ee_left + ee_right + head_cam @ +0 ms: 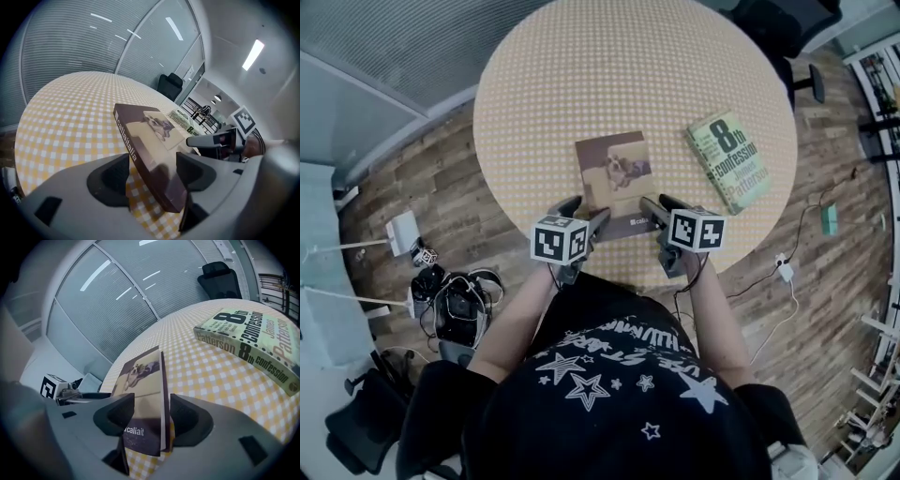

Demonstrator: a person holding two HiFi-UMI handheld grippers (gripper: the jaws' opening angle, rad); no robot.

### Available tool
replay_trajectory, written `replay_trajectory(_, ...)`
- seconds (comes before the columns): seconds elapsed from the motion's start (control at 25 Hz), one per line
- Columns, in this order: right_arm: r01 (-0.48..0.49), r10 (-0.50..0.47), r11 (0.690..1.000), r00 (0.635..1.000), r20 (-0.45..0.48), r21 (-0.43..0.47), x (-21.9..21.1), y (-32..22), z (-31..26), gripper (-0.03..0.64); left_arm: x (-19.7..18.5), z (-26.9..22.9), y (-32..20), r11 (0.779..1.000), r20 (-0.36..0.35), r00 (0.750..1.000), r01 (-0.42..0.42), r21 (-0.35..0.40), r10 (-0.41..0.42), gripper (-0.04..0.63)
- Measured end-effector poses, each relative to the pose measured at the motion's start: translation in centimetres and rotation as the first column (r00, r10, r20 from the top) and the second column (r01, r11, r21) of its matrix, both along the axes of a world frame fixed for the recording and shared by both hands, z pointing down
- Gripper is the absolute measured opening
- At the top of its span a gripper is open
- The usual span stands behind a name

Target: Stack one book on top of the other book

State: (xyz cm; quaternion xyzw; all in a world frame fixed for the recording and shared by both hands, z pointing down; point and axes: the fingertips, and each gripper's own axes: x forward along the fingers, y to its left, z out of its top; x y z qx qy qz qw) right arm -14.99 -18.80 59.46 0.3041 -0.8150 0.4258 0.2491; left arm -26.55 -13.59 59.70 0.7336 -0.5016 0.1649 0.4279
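Note:
A brown book (614, 173) with a dog photo lies flat on the round yellow-checked table (628, 75), near its front edge. A green paperback (728, 161), titled "8th confession", lies to its right, apart from it. My left gripper (584, 211) stands open around the brown book's near left corner (145, 136); the pads (112, 176) do not press on it. My right gripper (661, 206) is open around the near right corner (140, 390), with gaps at both pads. The green paperback (248, 341) shows beyond it.
The table's front edge is right below both grippers, against the person's body. Cables and small devices (455, 305) lie on the wooden floor at the left, a charger (786, 272) at the right. A black chair (769, 23) stands beyond the table.

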Motion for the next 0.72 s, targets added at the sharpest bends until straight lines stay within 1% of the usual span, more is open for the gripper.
replay_trajectory(0.2,-0.018,0.018,1.000,1.000,-0.026,0.018,-0.2,-0.5,0.5,0.221,0.6,0.7,-0.5,0.998,-0.016,0.999,-0.047,-0.038,0.046,0.310)
replay_trajectory(0.32,0.004,-0.004,1.000,1.000,-0.029,0.012,-0.7,-0.6,0.8,0.221,0.1,1.2,-0.8,0.998,-0.009,0.999,-0.048,-0.048,0.047,0.310)
replay_trajectory(0.48,0.019,-0.019,1.000,1.000,-0.014,-0.007,-1.4,-0.5,1.1,0.218,0.1,1.5,-0.9,0.996,-0.015,0.998,-0.065,-0.062,0.064,0.298)
replay_trajectory(0.6,0.019,-0.019,1.000,1.000,-0.020,0.008,-1.5,-0.4,1.0,0.207,0.3,1.6,-0.8,0.995,-0.021,0.997,-0.071,-0.070,0.069,0.285)
replay_trajectory(0.72,0.012,-0.011,1.000,0.999,-0.035,0.029,-1.5,-0.5,0.6,0.201,0.5,1.6,-0.7,0.994,-0.048,0.997,-0.064,-0.087,0.060,0.269)
